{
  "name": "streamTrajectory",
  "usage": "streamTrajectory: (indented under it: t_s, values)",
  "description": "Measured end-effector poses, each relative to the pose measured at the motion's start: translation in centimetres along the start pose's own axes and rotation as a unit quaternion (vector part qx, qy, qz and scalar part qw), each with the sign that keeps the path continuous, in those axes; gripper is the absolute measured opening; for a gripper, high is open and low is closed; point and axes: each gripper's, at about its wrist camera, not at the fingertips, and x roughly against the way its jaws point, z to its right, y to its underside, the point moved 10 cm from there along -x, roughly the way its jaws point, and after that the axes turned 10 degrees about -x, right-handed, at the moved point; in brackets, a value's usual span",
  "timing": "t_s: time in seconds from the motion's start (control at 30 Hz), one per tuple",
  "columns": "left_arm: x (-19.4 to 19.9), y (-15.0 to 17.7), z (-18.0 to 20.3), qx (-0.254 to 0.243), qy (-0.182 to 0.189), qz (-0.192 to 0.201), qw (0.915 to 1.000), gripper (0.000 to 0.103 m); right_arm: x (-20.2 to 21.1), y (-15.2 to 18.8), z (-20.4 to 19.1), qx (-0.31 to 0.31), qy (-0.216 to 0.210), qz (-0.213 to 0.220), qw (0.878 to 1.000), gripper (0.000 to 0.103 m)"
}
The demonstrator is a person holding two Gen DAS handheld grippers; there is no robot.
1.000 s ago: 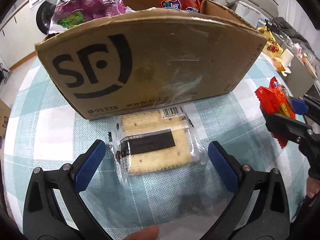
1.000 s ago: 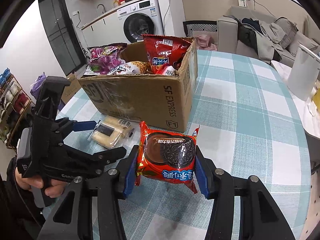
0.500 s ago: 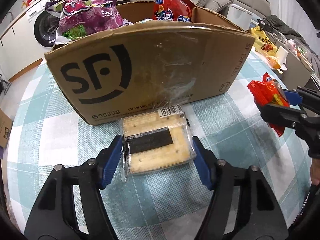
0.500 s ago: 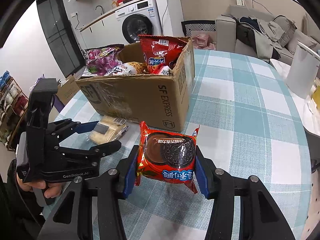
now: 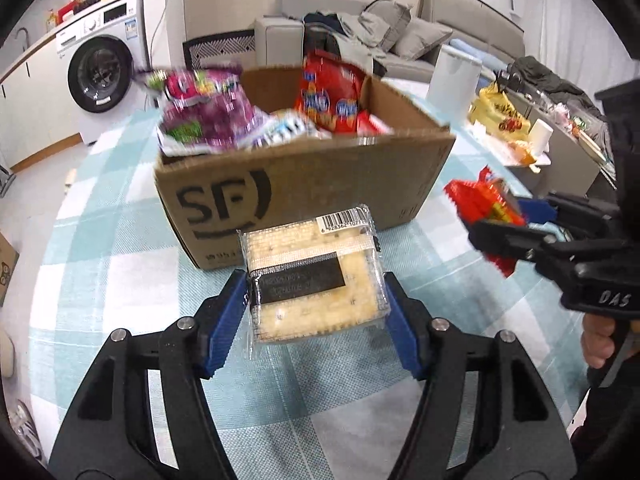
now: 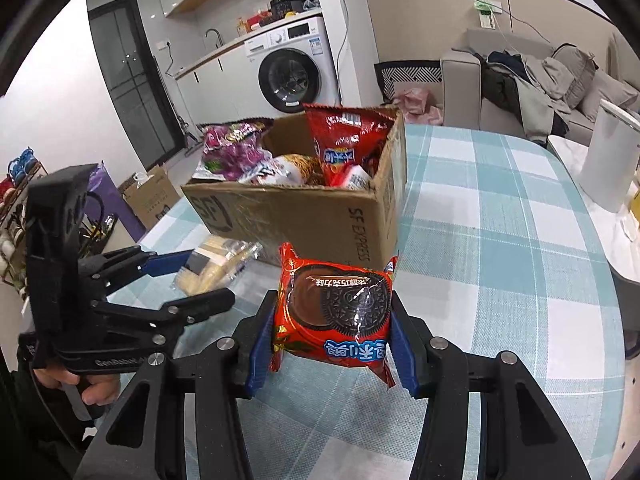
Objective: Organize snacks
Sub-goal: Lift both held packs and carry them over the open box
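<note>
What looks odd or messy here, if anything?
Nothing is spilled or torn. The cardboard box is overfull: a purple bag and a red bag poke above its rim. Each gripper holds a snack: cracker pack, red cookie pack.

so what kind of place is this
Most likely a home, an open living and laundry area: a washing machine under a counter, a grey sofa piled with clothes, and a checked tablecloth.

White washing machine under a cluttered counter, dark glazed door at left, grey sofa heaped with clothes, beige wall, table in teal-and-white checked cloth, even indoor light
</note>
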Motion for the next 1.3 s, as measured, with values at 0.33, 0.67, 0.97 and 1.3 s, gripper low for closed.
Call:
streamTrajectory:
  t_s: [0.33, 0.67, 0.97, 1.3]
  values:
    - [5.3, -1.2, -1.9, 0.008, -0.007, 0.041, 0.9991, 0.064, 1.1, -0.9, -0.3, -0.009, -0.01, 0.026, 1.0, 0.051]
    - [8.8, -3.5, -3.4, 0.001, -0.017, 0.076, 0.9969, 0.064, 2.4, -2.1, -1.2, -0.006, -0.006, 0.054, 0.998, 0.051]
    - [10.1, -5.8, -4.2, -0.006, -0.029, 0.095, 0.9951, 0.064, 3.2, -4.0, -2.6, 0.001, -0.009, 0.072, 0.997, 0.051]
    - [9.7, -7.7, -5.3, 0.001, -0.031, 0.1, 0.9945, 0.064, 2.6, -6.2, -3.2, 0.002, -0.005, 0.078, 0.997, 0.051]
